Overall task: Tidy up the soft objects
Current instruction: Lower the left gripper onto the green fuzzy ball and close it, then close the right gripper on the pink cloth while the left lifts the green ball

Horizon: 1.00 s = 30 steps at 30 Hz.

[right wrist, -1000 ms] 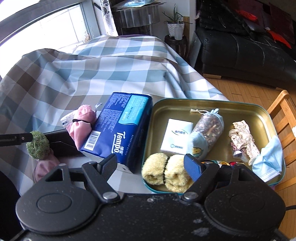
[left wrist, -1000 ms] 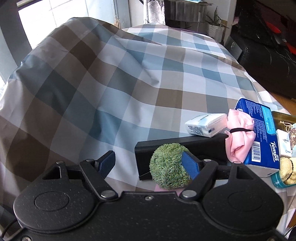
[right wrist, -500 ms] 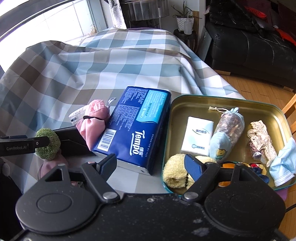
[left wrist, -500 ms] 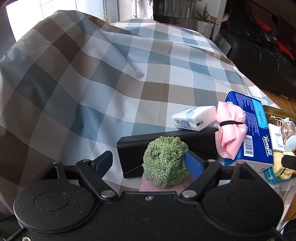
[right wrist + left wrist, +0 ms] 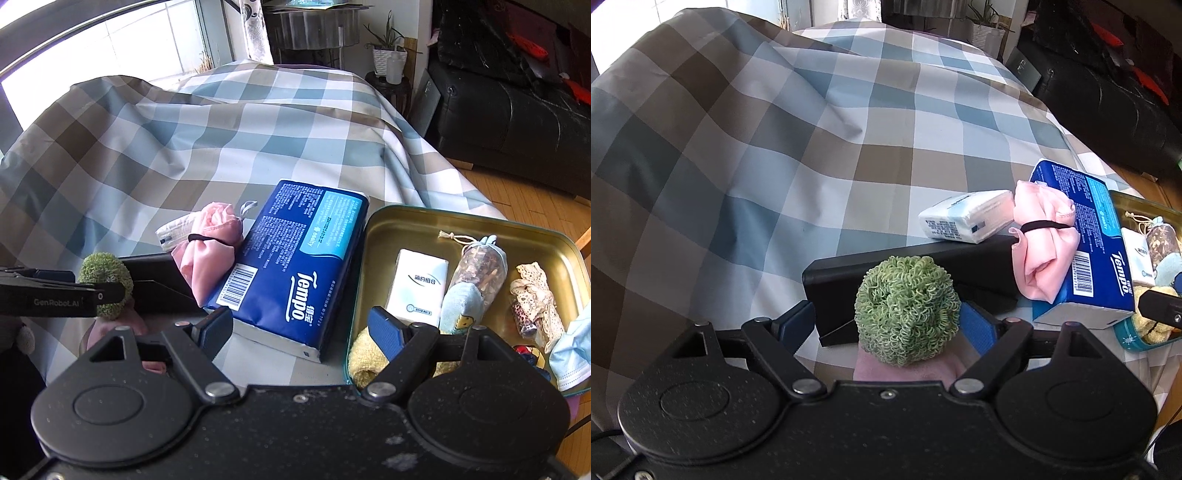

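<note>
Checked cloth (image 5: 229, 122) in blue, brown and white drapes the whole worktop, rising in a fold toward the window. Beyond it stand one dark sofa (image 5: 517, 110) and one potted plant (image 5: 386, 55).

On the cloth lies one blue Tempo tissue pack (image 5: 295, 266), flat, its long side just beside one gold-lined metal tray (image 5: 476, 229). That tray holds one white pocket-tissue pack (image 5: 419, 284), one clear drawstring pouch (image 5: 480, 266) of dried bits, one pale blue plush toy (image 5: 461, 306), one lace strip (image 5: 535, 295), one light blue face mask (image 5: 570, 354) at the right rim and one yellow fuzzy cloth (image 5: 364, 356) at the near left corner.

One black box (image 5: 923, 266) lies left of the Tempo pack. One pink cloth bundle (image 5: 1047, 236), tied with a black elastic band, rests against the pack and over the box's end. One small white tissue packet (image 5: 964, 218) lies behind the box, touching the pink bundle.

One green curly scrubber ball (image 5: 907, 310) sits on a pink cloth (image 5: 908, 367) in front of the black box, between the fingers of the left gripper (image 5: 886, 325). Its jaws have just been opening; the right pad is at the ball's side, the left pad stands clear, so nothing is clamped.

The right gripper (image 5: 303, 330) hangs wide apart and empty over the near end of the Tempo pack, its right finger above the yellow cloth.
</note>
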Each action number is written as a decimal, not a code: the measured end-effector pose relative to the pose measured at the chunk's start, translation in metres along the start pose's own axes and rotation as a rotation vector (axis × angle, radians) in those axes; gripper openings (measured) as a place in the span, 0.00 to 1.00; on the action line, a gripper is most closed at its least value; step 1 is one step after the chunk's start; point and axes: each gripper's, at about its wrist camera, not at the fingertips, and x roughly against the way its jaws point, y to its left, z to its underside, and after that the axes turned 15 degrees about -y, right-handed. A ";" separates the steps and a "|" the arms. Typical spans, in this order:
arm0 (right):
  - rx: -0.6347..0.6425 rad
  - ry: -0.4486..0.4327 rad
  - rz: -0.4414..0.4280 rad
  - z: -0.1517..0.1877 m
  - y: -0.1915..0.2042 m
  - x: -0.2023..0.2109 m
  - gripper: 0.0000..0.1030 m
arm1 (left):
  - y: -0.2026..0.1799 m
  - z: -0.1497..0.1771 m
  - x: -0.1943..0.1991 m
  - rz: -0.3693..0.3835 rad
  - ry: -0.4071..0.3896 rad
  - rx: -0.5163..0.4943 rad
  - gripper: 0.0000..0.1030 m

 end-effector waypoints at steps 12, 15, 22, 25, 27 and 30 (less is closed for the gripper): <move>0.014 -0.006 -0.029 -0.013 0.023 -0.016 0.79 | 0.015 0.003 -0.012 0.104 0.049 0.110 0.72; 0.000 -0.006 -0.034 -0.021 0.030 -0.026 0.79 | 0.019 0.004 -0.013 0.125 0.042 0.132 0.72; 0.019 0.001 -0.049 -0.040 0.053 -0.051 0.79 | 0.022 0.005 -0.012 0.142 0.016 0.145 0.72; 0.061 0.019 -0.040 -0.042 0.061 -0.063 0.79 | 0.021 0.005 -0.011 0.141 0.006 0.137 0.72; 0.076 0.036 -0.041 -0.043 0.066 -0.070 0.78 | 0.021 0.005 -0.012 0.143 0.002 0.134 0.73; 0.106 0.048 -0.045 -0.042 0.073 -0.079 0.75 | 0.022 0.006 -0.013 0.150 0.006 0.143 0.73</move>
